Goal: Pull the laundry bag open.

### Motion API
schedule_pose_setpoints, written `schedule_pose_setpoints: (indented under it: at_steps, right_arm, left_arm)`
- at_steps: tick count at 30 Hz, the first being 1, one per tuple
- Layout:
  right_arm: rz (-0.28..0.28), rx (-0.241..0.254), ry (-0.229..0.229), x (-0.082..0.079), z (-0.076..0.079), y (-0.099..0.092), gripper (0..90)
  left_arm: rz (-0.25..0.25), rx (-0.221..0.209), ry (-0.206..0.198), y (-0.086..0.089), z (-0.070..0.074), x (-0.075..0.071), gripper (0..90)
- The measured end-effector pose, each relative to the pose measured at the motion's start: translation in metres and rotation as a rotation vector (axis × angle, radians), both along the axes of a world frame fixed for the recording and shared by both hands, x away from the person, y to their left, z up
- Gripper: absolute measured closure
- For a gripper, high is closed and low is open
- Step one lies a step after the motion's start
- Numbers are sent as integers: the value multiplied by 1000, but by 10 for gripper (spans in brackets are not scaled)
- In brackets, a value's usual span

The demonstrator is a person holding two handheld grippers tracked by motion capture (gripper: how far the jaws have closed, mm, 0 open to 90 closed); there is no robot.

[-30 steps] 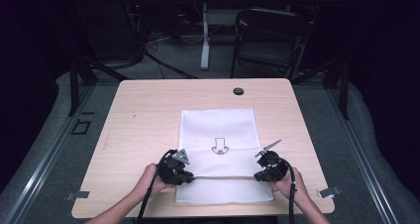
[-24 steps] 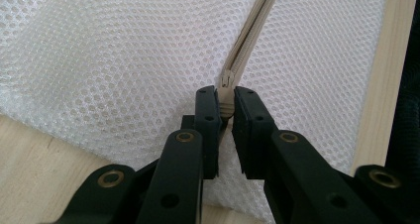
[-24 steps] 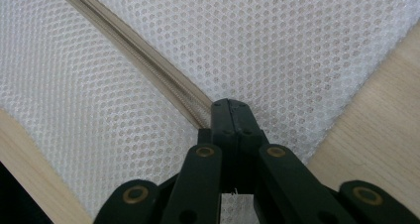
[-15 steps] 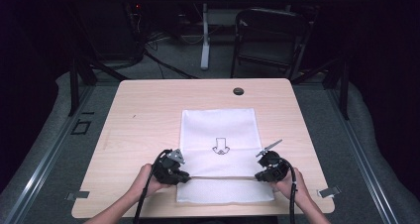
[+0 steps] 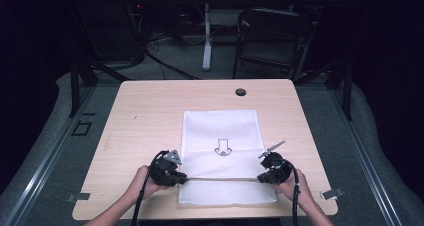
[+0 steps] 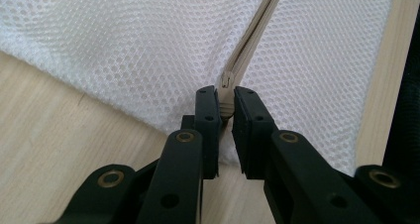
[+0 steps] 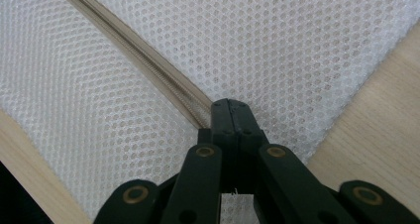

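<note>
Little has changed over the past second: the left gripper (image 5: 184,176) has eased a shade along the near part of the white mesh laundry bag (image 5: 220,131), while the right gripper (image 5: 261,178) has kept its place and the bag lies as it did. The bag rests flat on the near half of the wooden table (image 5: 145,116), printed with a small dark arrow-like mark (image 5: 223,148), its beige zipper (image 5: 222,177) running crosswise between the two tools. In the left gripper view the jaws are nearly together, pinching the zipper's end right at the small slider (image 6: 227,79); whether the pads grip the pull tab itself or only the tape beside it is hard to tell from this angle. In the right gripper view the jaws are pressed fully together on the opposite end of the zipper (image 7: 148,60), anchoring it and keeping the line taut. The step in hand appears to be working the zipper, one tool bracing and the other on the slider. The next move likely calls for the left tool to draw the slider steadily along the zipper toward the right one, which must hold firm so the soft mesh neither bunches nor lifts. A small black grommet (image 5: 241,92) sits near the table's far edge, well apart.
</note>
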State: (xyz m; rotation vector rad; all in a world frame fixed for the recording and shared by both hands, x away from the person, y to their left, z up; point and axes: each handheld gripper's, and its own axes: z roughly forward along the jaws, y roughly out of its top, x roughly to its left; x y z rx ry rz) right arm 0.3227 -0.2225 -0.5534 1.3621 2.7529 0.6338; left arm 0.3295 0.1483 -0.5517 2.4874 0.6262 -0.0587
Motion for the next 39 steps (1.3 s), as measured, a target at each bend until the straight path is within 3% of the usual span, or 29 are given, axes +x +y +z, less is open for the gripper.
schedule_pose_setpoints:
  at_steps: [5, 8, 19, 20, 21, 39]
  right_arm:
    - [14, -21, 5, 1, 1, -1, 900]
    - [8, -18, 1, 1, 1, 0, 900]
    - [4, -7, 0, 0, 0, -1, 900]
    - [20, -27, 6, 1, 1, -2, 900]
    - [4, -7, 1, 0, 0, -1, 900]
    - [4, 4, -3, 0, 0, 0, 900]
  left_arm:
    - [20, -14, 12, 9, 1, -1, 815]
    - [9, 7, -2, 7, 1, -3, 815]
    - [6, 10, -5, 8, 3, -6, 817]
    - [-1, 12, -10, 8, 3, -6, 817]
    - [1, 12, -5, 8, 3, -7, 817]
    - [5, 23, -5, 20, 2, -7, 817]
